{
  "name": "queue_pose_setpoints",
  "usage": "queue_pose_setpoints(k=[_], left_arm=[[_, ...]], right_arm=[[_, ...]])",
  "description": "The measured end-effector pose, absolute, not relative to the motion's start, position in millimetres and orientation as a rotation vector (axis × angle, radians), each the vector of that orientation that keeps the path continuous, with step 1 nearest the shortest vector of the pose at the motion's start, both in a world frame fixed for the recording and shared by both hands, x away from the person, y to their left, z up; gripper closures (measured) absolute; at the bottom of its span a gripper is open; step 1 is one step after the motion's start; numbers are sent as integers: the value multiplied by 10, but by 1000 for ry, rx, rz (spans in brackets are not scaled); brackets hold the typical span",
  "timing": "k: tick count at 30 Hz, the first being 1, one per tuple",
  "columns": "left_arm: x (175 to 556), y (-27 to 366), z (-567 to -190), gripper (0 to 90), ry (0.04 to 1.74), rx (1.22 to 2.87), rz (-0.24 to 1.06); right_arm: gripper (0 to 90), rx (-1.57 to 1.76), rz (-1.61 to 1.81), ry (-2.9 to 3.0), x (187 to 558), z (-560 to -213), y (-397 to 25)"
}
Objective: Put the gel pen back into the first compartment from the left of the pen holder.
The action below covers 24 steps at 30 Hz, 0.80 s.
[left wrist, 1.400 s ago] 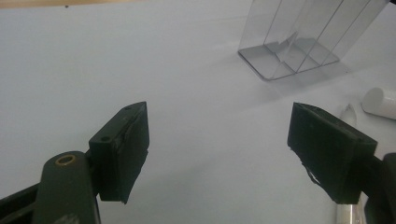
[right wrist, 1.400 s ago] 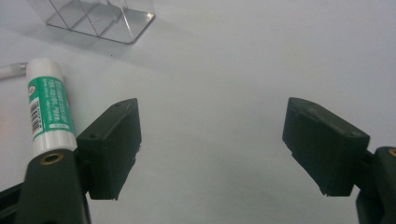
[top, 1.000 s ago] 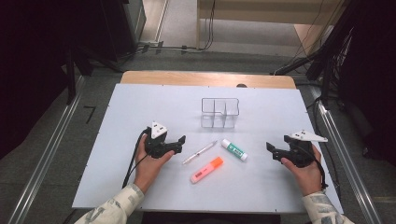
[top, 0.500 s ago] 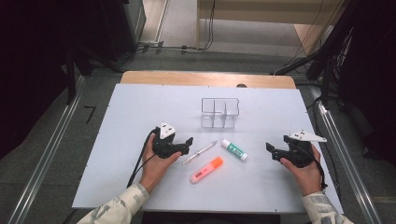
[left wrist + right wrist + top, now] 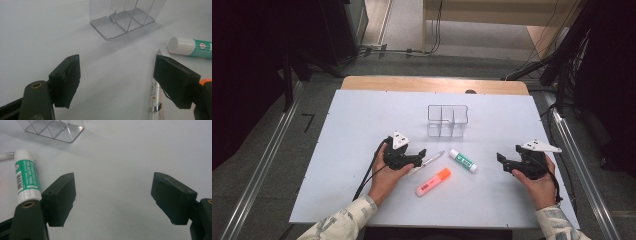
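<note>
Left tool (image 5: 421, 154): jaws wide apart, nothing gripped, its right jaw just over the white pen (image 5: 156, 92) lying on the counter (image 5: 352, 125). Right tool (image 5: 502, 161): jaws wide apart, empty, at 3 o'clock on the counter. Glue stick (image 5: 462, 160) and orange highlighter (image 5: 433, 182) near the pen; clear organizer (image 5: 447, 120) at 12 o'clock.

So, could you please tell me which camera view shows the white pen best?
The high view: the slim white pen lies there nearly whole, beside the left tongs. The left gripper view shows its clip end past one jaw; the right gripper view catches just its tip.
</note>
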State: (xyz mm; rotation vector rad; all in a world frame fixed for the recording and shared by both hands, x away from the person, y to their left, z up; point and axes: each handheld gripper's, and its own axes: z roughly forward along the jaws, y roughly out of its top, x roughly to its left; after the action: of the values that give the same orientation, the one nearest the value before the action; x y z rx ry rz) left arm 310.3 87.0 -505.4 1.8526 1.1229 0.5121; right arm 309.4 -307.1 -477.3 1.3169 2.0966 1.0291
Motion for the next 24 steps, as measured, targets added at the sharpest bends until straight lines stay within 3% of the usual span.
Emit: queue_pose_setpoints(k=[24], left_arm=[[3153,676,-5114,256,1076,1894,475]], right_arm=[[196,1310,1024,2098,3093,-4771,-3071]])
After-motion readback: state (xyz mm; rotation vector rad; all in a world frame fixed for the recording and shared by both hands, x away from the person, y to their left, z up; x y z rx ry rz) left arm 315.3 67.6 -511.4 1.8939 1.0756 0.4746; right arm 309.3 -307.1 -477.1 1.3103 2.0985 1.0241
